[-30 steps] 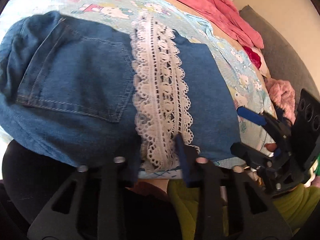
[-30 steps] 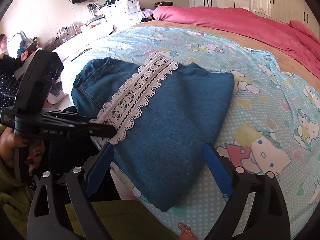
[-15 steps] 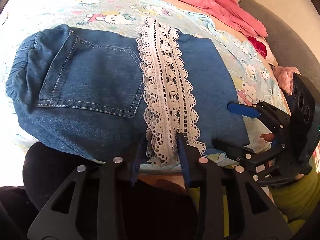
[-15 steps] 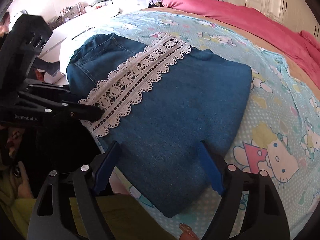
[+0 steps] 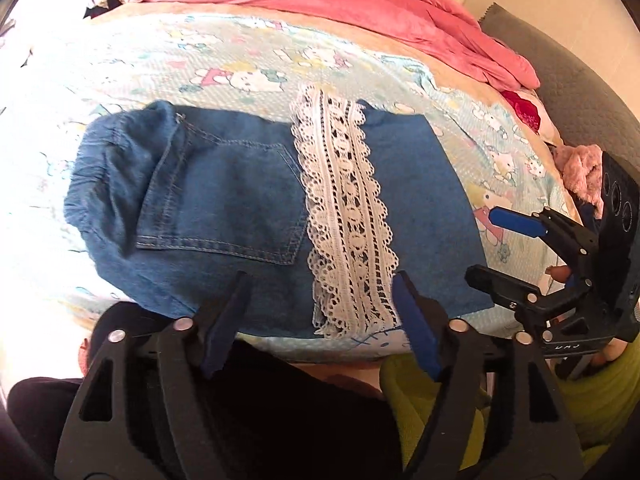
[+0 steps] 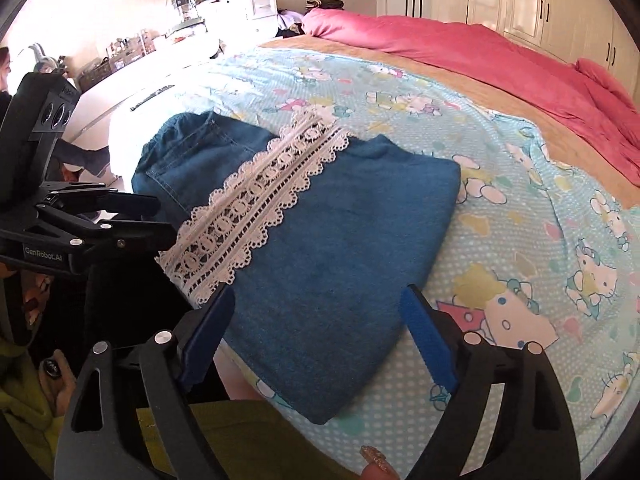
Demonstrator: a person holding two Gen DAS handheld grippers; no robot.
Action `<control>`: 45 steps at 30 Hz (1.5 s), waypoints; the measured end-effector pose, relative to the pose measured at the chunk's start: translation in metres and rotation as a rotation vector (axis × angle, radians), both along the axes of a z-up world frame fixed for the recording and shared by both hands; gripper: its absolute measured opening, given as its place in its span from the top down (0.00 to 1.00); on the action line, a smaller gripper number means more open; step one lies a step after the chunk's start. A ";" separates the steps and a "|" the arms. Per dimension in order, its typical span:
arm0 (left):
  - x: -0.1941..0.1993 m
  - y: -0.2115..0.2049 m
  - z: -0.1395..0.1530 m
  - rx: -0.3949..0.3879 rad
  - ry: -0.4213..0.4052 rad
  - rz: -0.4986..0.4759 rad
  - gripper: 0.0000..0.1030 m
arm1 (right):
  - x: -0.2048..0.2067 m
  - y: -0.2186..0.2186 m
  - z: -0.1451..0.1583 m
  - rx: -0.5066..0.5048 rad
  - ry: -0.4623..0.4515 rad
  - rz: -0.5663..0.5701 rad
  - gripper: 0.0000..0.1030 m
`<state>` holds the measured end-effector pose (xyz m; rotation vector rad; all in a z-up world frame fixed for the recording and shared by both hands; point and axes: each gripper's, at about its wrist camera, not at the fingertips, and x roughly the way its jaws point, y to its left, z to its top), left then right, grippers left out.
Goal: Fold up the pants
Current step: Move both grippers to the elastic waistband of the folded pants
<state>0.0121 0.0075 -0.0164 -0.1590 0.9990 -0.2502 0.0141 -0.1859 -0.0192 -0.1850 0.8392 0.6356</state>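
Both tongs released, nothing gripped: left tongs, jaws opening, hang over near hem by lace strip; right tongs over plain end. Folded denim pants lie on bed, long axis crosswise, waistband end nearer left.

Folded pants on bed sheet, blanket behind.

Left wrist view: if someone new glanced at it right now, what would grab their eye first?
The folded denim pants near the bed's front edge, crossed by a white lace band from far side to near edge. Behind them a pink duvet is heaped along the far side of the cartoon-print sheet. The left tool hangs over the lace's near end, jaws opening with nothing gripped; the right tool waits open at the pants' right edge.
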 end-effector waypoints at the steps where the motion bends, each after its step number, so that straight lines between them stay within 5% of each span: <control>1: -0.001 0.001 0.002 0.006 -0.007 0.005 0.28 | 0.001 0.000 0.001 0.000 -0.003 -0.002 0.18; 15: -0.012 0.023 0.024 0.102 -0.079 0.096 0.10 | 0.010 0.000 0.023 0.029 -0.035 -0.028 0.12; 25: -0.012 0.049 0.028 0.117 -0.091 0.162 0.09 | 0.029 0.023 0.052 0.041 -0.083 -0.004 0.07; 45: -0.003 0.128 0.010 -0.024 -0.073 0.288 0.09 | 0.088 0.145 0.067 0.035 0.018 0.220 0.07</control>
